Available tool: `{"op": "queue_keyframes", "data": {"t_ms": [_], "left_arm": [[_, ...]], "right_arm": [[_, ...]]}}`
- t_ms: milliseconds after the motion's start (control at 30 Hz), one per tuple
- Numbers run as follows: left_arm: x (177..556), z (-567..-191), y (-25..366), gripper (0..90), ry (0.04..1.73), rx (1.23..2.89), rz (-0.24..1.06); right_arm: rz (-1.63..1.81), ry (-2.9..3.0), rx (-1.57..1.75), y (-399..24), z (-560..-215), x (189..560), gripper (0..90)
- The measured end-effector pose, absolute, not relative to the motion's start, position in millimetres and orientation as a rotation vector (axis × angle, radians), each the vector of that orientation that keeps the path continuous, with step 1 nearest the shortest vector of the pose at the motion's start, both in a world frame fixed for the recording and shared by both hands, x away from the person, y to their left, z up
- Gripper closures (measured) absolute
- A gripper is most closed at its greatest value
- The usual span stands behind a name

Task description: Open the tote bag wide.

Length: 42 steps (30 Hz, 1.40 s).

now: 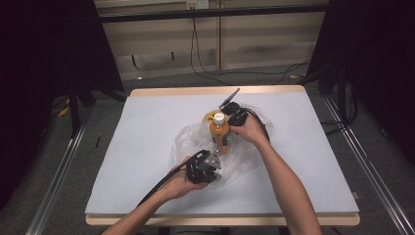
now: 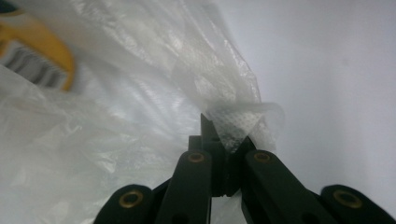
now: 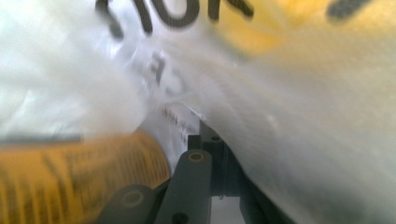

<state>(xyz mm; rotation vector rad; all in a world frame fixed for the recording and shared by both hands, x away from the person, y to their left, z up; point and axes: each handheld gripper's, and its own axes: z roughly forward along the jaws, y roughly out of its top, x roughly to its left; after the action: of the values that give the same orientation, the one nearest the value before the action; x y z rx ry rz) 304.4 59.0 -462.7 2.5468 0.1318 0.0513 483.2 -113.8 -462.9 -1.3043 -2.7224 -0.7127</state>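
So from the high view, a clear plastic bag [image 1: 235,147] lies crumpled about mid-worktop [image 1: 147,147], a bit right of centre. An orange bottle [image 1: 219,133] with a white cap stands upright in the middle of it, and there's something yellow [image 1: 209,117] just beyond the bottle, half hidden. The person's arms come in from the near edge. The left claw [image 1: 213,161] sits at the near edge of the bag, just in front of the bottle. The right claw [image 1: 230,115] is at the far side of the bag, right beside the bottle's cap, with the hand wrapped over it, so its tips are hard to make out from up here.

The left gripper view is way clearer. The left claw [image 2: 228,140] is clenched on a folded strip of the plastic bag [image 2: 154,84], which bunches up and fans out to the left from the pinch. A blurry bit of the orange bottle [image 2: 42,51] shows at the top left through the film. The pale worktop [image 2: 336,84] is off to the right.

The right gripper view is pretty smeared. The right claw [image 3: 219,140] is clenched too, with the plastic bag [image 3: 299,130] draped over its right side, apparently pinched between the tips. The orange bottle [image 3: 74,182] lies across the lower left, close beside the claw, its label print unreadable. Big dark letters on yellow [image 3: 261,23] show through the film up top.
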Motion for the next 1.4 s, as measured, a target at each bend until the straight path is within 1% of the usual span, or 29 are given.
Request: {"op": "queue_keyframes", "data": {"t_ms": [67,200,300,467,500,533,667,867,933,1067,1133,1233,1367,1400], "left_arm": [[297.6,-461.9,58.6,90.0,0.118,2.554,0.035],[285.4,-460.9,56.9,90.0,0.065,2.563,0.056],[276.9,-460.9,57.5,90.0,0.042,2.558,0.016],[264.9,-460.1,57.9,90.0,0.009,2.562,-0.015],[262.2,-460.0,57.5,90.0,-0.006,2.561,-0.043],[255.3,-459.5,57.2,90.0,-0.055,2.563,-0.048],[249.7,-460.4,58.2,90.0,-0.045,2.549,-0.045],[243.4,-459.7,59.7,90.0,-0.084,2.555,-0.078],[239.9,-459.2,59.7,90.0,-0.095,2.56,-0.07],[235.8,-458.3,59.9,90.0,-0.109,2.572,-0.068],[236.4,-458.7,59.3,90.0,-0.079,2.565,-0.075],[243.9,-460.5,60.7,90.0,-0.08,2.538,-0.119],[253.7,-458.7,63.8,90.0,-0.026,2.502,-0.163],[256.1,-458.1,64.3,90.0,-0.005,2.475,-0.152]], "right_arm": [[-0.699,-2.718,-1.32,-110.6,-462.7,489.0,90.0],[-0.66,-2.737,-1.36,-105.3,-461.1,499.0,90.0],[-0.676,-2.75,-1.385,-102.9,-462.1,504.9,90.0],[-0.705,-2.704,-1.463,-106.8,-463.6,516.7,90.0],[-0.706,-2.704,-1.485,-107.9,-463.8,518.6,90.0],[-0.725,-2.703,-1.494,-108.6,-464.9,520.7,90.0],[-0.706,-2.703,-1.537,-109.4,-464.2,526.2,90.0],[-0.627,-2.739,-1.619,-108.6,-461.9,536.7,90.0],[-0.63,-2.734,-1.627,-109.6,-462.1,539.5,90.0],[-0.649,-2.725,-1.673,-113.5,-462.8,543.7,90.0],[-0.642,-2.78,-1.702,-117.4,-463.2,544.8,90.0],[-0.668,-2.765,-1.731,-122.2,-464.0,544.8,90.0],[-0.659,-2.744,-1.647,-123.3,-462.0,542.2,90.0],[-0.701,-2.736,-1.585,-122.9,-460.2,537.6,90.0]]}}
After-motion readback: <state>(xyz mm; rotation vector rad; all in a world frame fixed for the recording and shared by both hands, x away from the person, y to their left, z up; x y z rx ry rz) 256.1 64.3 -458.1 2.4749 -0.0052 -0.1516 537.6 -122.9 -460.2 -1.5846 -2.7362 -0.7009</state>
